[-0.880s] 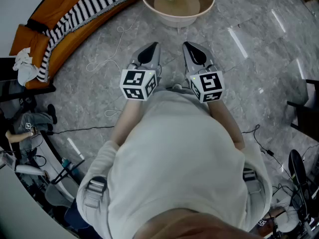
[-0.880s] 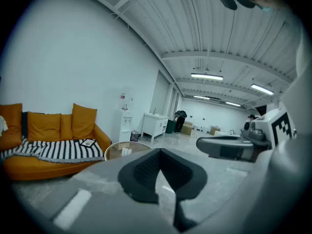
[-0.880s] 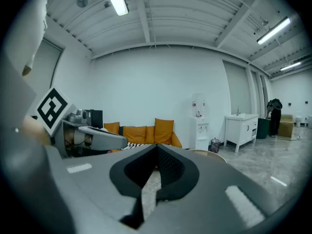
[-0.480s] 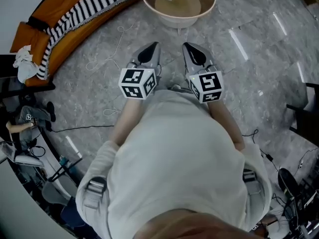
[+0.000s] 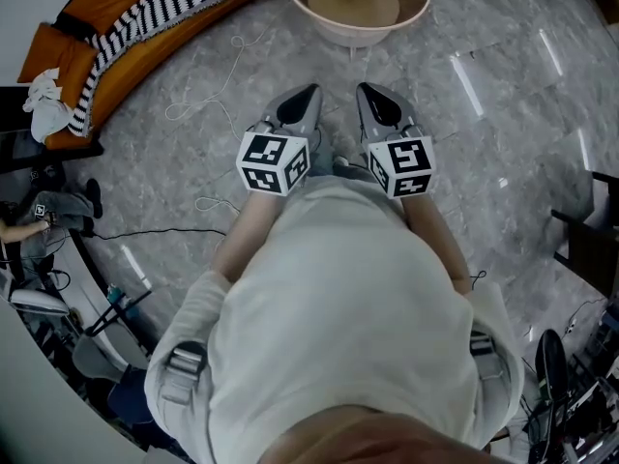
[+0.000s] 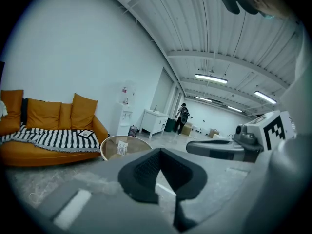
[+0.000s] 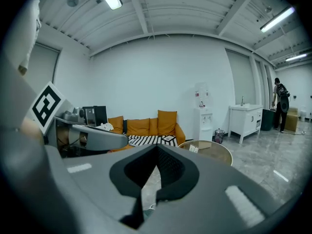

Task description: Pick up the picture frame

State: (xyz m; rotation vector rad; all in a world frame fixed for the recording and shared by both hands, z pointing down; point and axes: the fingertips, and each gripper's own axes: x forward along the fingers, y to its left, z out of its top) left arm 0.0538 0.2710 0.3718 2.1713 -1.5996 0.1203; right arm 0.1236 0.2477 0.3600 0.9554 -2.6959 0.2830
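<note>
The picture frame (image 6: 86,133) is a small dark-edged frame that lies on the striped blanket of the orange sofa; the right gripper view shows the frame (image 7: 169,138) far off, beyond the jaws. My left gripper (image 5: 306,101) and right gripper (image 5: 373,99) are held side by side in front of the person's chest, above the marble floor. Both point slightly downward, far from the sofa. The left gripper (image 6: 161,167) has its jaws together with nothing between them. The right gripper (image 7: 156,168) is shut and empty too.
A round beige table (image 5: 358,29) with a tag on it stands just ahead. The orange sofa (image 5: 73,42) runs along the upper left. A white cord (image 5: 208,85) lies on the floor. Cables and gear (image 5: 48,278) crowd the lower left, a dark chair (image 5: 592,245) stands right. A person (image 6: 183,116) stands far off.
The head view has shifted: the round table and the sofa have slid toward the top edge. Both grippers stay shut, side by side in front of the body.
</note>
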